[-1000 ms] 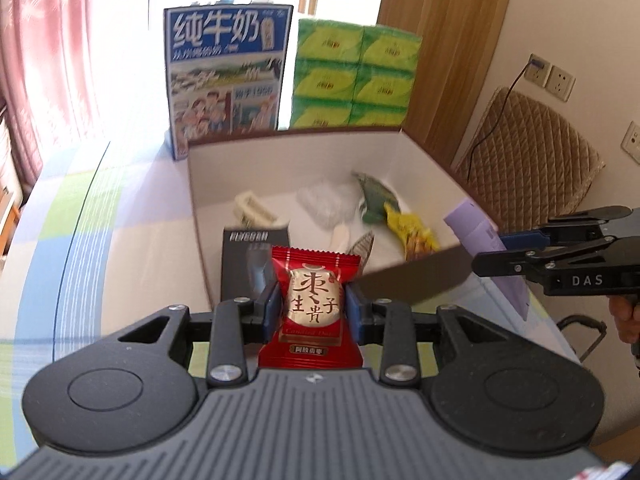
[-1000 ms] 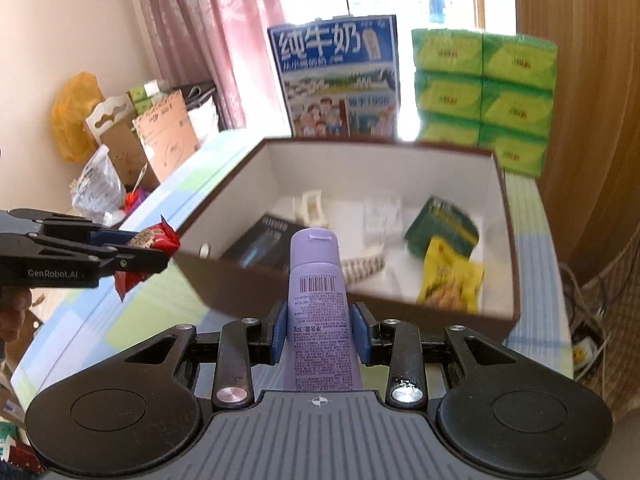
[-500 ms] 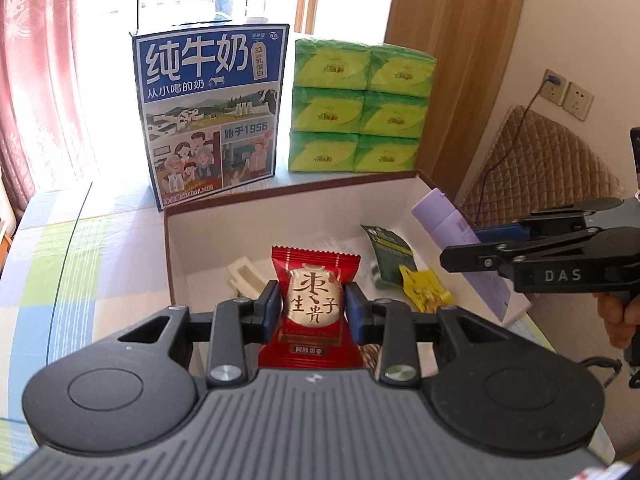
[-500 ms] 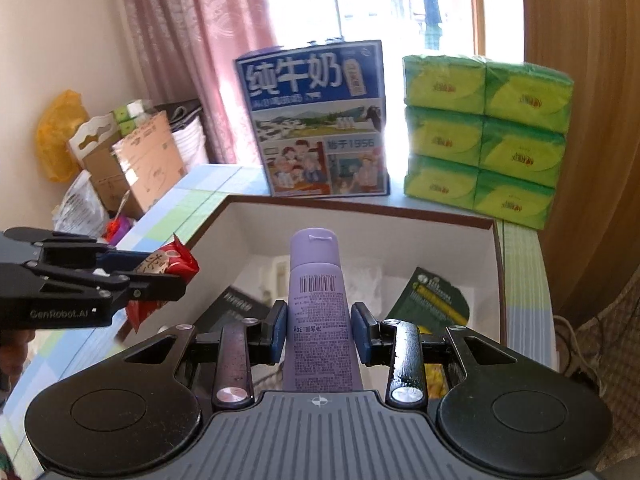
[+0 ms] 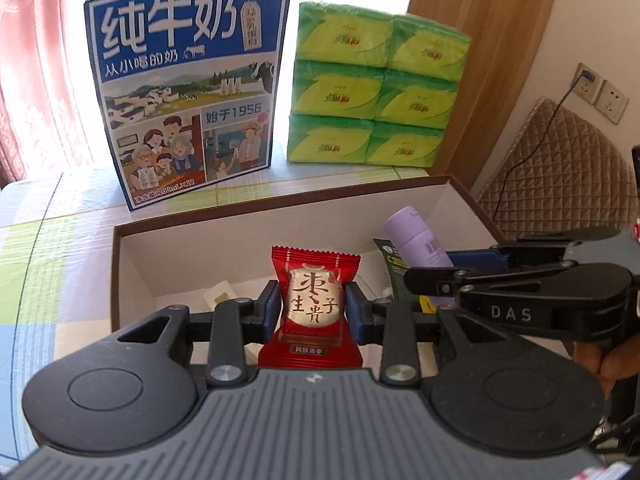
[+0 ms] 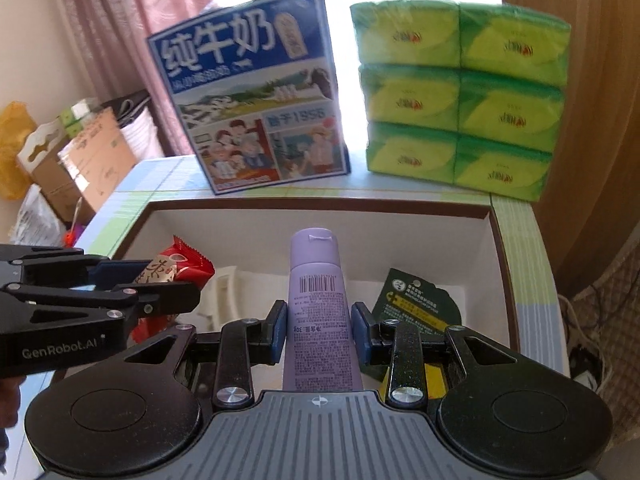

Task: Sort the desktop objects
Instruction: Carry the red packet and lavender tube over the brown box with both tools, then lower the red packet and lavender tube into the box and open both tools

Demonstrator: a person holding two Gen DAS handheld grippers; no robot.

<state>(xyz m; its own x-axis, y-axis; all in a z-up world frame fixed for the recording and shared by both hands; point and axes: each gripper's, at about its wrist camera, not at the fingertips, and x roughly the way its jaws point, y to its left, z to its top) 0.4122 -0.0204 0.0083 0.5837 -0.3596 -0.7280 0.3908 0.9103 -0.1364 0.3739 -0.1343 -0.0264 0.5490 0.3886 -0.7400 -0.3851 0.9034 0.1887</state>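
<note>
- The red snack packet [image 5: 314, 304] is gripped upright between the blue pads of the left gripper [image 5: 314, 312], held over the near left part of the open box [image 5: 116, 272].
- The purple tube [image 6: 318, 304] is clamped, cap pointing far, by the right gripper [image 6: 320, 330], above the middle of the box.
- A dark green sachet [image 6: 416, 304] is seen lying inside the box at the right.
- A blue milk carton [image 5: 188, 92] and, right of it, stacked green tissue packs [image 5: 372, 96] are set on the table beyond the far wall of the box.
</note>
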